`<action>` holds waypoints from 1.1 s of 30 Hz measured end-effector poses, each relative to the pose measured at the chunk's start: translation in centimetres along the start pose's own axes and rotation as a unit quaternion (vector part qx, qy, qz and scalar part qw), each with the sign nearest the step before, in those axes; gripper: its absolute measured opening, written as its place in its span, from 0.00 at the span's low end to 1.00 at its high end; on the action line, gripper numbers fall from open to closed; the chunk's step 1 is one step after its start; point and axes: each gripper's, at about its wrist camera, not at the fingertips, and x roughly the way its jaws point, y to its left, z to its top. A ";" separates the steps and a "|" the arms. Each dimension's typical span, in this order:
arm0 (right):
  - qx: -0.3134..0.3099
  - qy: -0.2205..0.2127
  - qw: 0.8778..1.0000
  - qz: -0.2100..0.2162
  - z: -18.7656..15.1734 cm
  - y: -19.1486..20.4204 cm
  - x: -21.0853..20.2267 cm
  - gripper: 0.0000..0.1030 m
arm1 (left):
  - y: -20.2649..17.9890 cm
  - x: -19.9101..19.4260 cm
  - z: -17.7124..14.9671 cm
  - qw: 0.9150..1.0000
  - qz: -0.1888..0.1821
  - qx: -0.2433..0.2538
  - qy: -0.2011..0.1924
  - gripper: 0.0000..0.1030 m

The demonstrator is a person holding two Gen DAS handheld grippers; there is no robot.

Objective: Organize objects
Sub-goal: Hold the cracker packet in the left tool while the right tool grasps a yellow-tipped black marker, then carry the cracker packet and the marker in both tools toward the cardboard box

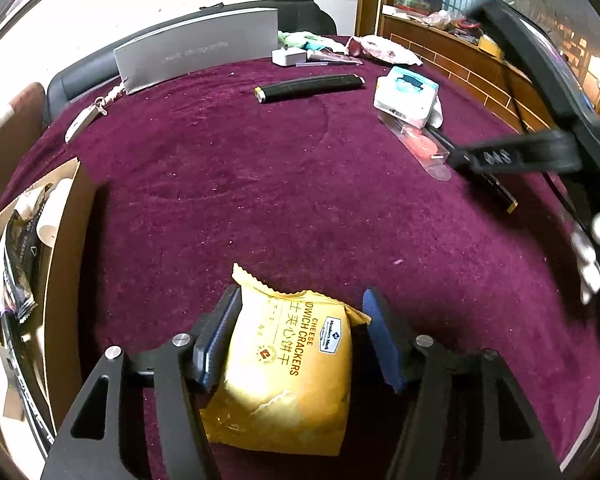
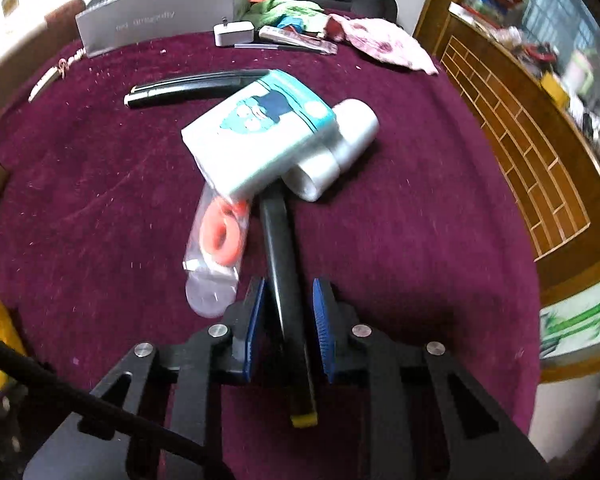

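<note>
Low at 6 o'clock, the left tool (image 1: 300, 334) clenches a yellow cracker packet (image 1: 288, 372) over the maroon worktop (image 1: 220, 184). Across it, the right tool (image 2: 288, 324) straddles a black bar (image 2: 284, 292) with jaws parted, its far end under the tissue pack (image 2: 256, 140) at 12 o'clock.
</note>
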 end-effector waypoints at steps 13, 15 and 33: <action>-0.023 0.041 0.998 0.049 -4.9 0.7 -2.9 0.12 | 0.4 -0.1 0.1 0.999 -0.035 -0.011 -0.003 0.67; -0.031 0.041 0.997 0.053 -7.2 0.9 -4.1 0.12 | 0.5 -0.2 0.1 0.999 -0.045 -0.015 -0.004 0.69; 0.010 -0.027 0.995 0.094 -10.4 2.2 -5.5 0.62 | 1.1 -1.8 -1.6 0.998 -0.048 -0.026 -0.007 0.51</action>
